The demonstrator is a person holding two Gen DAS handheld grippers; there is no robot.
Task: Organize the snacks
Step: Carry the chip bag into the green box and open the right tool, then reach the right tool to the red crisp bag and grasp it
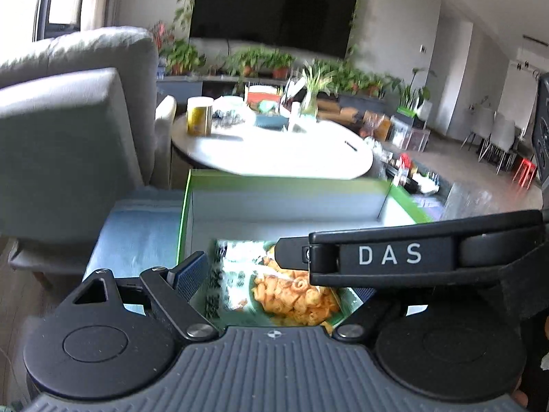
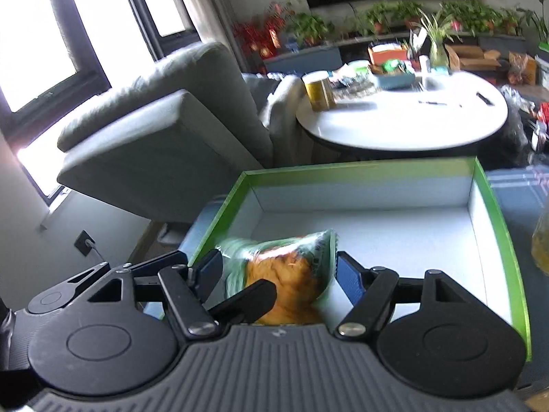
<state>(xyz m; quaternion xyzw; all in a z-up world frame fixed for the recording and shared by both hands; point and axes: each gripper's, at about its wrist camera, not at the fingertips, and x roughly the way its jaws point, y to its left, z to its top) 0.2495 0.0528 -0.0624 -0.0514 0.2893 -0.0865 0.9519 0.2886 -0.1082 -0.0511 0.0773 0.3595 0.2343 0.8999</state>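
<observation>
A green-rimmed box [image 1: 187, 206] with a white inside stands on a blue cloth; it also shows in the right wrist view [image 2: 343, 171]. A green snack bag [image 1: 291, 292] showing orange snacks lies between the fingers of my left gripper [image 1: 278, 278], over the box's near end. My right gripper's finger [image 1: 394, 254], marked DAS, crosses in front of it. In the right wrist view the same bag [image 2: 284, 267] sits between the blue pads of my right gripper [image 2: 278, 271], which close on its sides. The left gripper's finger [image 2: 247, 295] touches the bag from the lower left.
A grey armchair [image 2: 164, 130] stands left of the box. A round white table [image 2: 405, 116] behind the box carries a yellow can [image 2: 319, 91], a blue tray and snack packs. A yellow-orange bag [image 2: 542, 240] shows at the right edge. Plants line the far wall.
</observation>
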